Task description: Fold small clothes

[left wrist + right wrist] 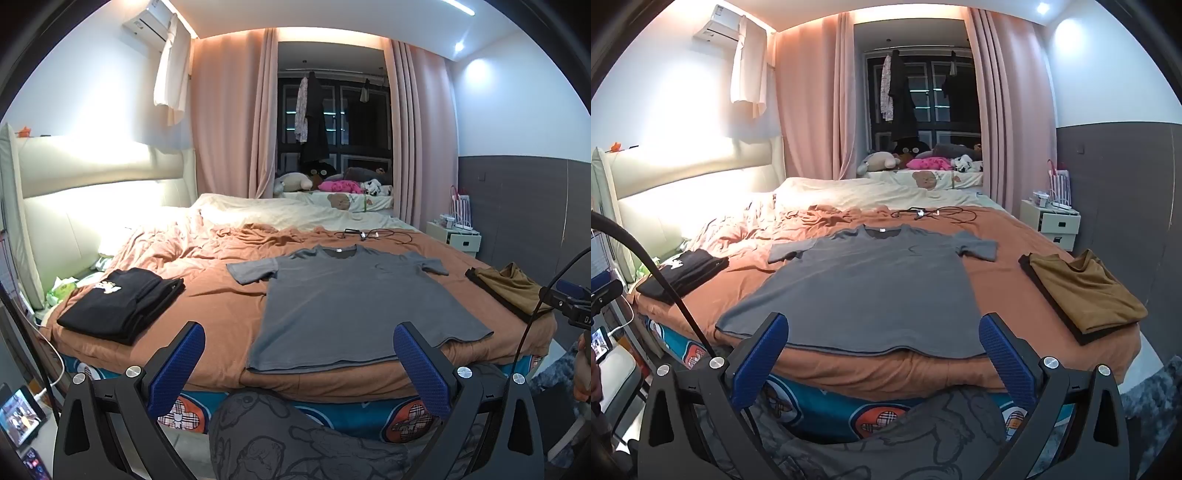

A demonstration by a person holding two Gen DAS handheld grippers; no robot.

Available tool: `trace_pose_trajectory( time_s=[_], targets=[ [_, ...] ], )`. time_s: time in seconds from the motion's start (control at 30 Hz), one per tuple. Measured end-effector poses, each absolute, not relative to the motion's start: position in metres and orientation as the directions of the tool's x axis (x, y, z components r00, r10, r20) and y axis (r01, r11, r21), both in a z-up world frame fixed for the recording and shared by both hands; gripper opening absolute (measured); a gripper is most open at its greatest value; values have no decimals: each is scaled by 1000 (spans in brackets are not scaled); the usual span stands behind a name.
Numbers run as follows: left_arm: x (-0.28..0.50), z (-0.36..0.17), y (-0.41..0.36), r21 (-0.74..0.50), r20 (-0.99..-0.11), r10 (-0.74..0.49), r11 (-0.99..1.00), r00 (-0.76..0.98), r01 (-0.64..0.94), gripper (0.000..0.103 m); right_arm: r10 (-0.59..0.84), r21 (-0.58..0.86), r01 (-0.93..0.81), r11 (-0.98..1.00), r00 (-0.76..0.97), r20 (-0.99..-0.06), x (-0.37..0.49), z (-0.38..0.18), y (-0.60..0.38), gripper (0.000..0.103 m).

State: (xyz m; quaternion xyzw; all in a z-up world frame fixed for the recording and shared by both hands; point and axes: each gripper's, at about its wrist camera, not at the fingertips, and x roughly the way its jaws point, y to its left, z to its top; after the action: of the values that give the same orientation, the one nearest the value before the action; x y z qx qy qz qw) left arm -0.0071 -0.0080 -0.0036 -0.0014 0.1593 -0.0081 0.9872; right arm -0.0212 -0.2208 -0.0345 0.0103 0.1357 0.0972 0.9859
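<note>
- The bed [221, 306] fills both views, covered by a rust-orange sheet with a cream blanket bunched toward the far end; its patterned blue side shows below the near edge.
- One grey T-shirt [354, 302] lies flat and unfolded on the sheet, collar away from the cameras, both short sleeves spread, hem along the near edge of the bed; in the right wrist view it is the same grey T-shirt [868, 288].
- Two folded stacks flank it: one black folded garment [122, 302] with a pale print to its left, and one brown folded garment [1086, 291] lying on something dark to its right, each well apart from the shirt.
- One tangle of dark cable [373, 234] lies on the sheet beyond the collar.
- The left tool [299, 354] is held level before the near edge of the bed, pointing along it; its two blue-padded fingers [177, 365] stand wide apart, holding nothing. Whether the right-hand pad touches the shirt's hem, I cannot tell.
- The right tool [882, 350] is held the same way, level and low at the bed's edge, its two blue pads spread wide and empty, framing the shirt's hem.
- A patterned grey trouser leg [295, 443] of the person shows beneath both tools.
</note>
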Motion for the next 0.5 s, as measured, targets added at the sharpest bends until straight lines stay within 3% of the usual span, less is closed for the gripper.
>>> trace_pose_trajectory(
  time_s=[0.5],
  targets=[
    [-7, -1, -8, -11, -315, -16, 1000, 949, 13, 103, 189, 49, -183, 982, 945, -266, -22, -34, -220, 103]
  ],
)
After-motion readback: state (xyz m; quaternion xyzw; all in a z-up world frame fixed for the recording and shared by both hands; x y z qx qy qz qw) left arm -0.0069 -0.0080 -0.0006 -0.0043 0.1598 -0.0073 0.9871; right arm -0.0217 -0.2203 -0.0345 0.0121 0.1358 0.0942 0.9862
